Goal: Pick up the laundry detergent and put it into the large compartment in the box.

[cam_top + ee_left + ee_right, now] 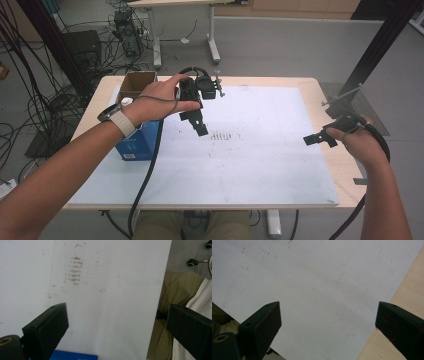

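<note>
Both grippers held aloft, jaws spread wide

The left hand (162, 97) reaches forward from a long bare forearm, a watch on the wrist, gripping the left gripper (199, 127) from above with its jaws angled down and toward the person; in the left gripper view the two black jaws stand far apart with nothing between them; the right hand (357, 137) holds the right gripper (317, 139) pointing leftward, seemingly just above the surface, its jaws likewise wide apart and empty in the right gripper view.
</note>
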Demonstrator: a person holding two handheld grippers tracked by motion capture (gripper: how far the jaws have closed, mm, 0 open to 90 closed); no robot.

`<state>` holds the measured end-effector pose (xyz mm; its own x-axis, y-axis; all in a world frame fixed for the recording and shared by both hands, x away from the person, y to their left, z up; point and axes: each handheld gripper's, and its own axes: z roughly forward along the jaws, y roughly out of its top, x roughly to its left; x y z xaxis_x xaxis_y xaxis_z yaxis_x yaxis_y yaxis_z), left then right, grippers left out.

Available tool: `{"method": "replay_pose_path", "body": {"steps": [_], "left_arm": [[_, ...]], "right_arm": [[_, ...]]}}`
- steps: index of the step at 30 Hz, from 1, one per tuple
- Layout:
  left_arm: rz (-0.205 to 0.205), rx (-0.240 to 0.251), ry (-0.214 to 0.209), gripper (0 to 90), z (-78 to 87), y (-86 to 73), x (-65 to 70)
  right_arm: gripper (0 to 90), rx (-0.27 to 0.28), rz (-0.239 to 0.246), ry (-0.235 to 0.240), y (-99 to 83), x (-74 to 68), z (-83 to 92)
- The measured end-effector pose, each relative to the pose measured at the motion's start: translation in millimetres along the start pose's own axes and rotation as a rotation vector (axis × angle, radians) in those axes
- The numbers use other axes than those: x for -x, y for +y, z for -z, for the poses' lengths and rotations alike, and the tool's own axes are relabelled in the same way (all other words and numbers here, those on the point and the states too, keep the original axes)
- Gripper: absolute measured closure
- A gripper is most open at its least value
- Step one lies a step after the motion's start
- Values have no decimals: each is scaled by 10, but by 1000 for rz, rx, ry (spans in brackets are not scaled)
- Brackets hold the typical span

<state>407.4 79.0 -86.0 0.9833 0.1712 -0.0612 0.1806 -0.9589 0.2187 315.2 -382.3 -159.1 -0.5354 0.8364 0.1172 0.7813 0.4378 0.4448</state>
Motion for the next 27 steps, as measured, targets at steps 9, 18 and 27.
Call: {"method": "replay_pose_path", "body": {"steps": [9,18,27], "left_arm": [[3,3,2,48,-12,4,14],[-2,3,5,48,-11,7,34],[4,6,4,48,-16,5,48]], "right_arm": [[64,-1,-3,3,-23,5,-13],[64,3,-7,1,-69,-8,6],[64,7,-3,4,-88,-19,4]]}}
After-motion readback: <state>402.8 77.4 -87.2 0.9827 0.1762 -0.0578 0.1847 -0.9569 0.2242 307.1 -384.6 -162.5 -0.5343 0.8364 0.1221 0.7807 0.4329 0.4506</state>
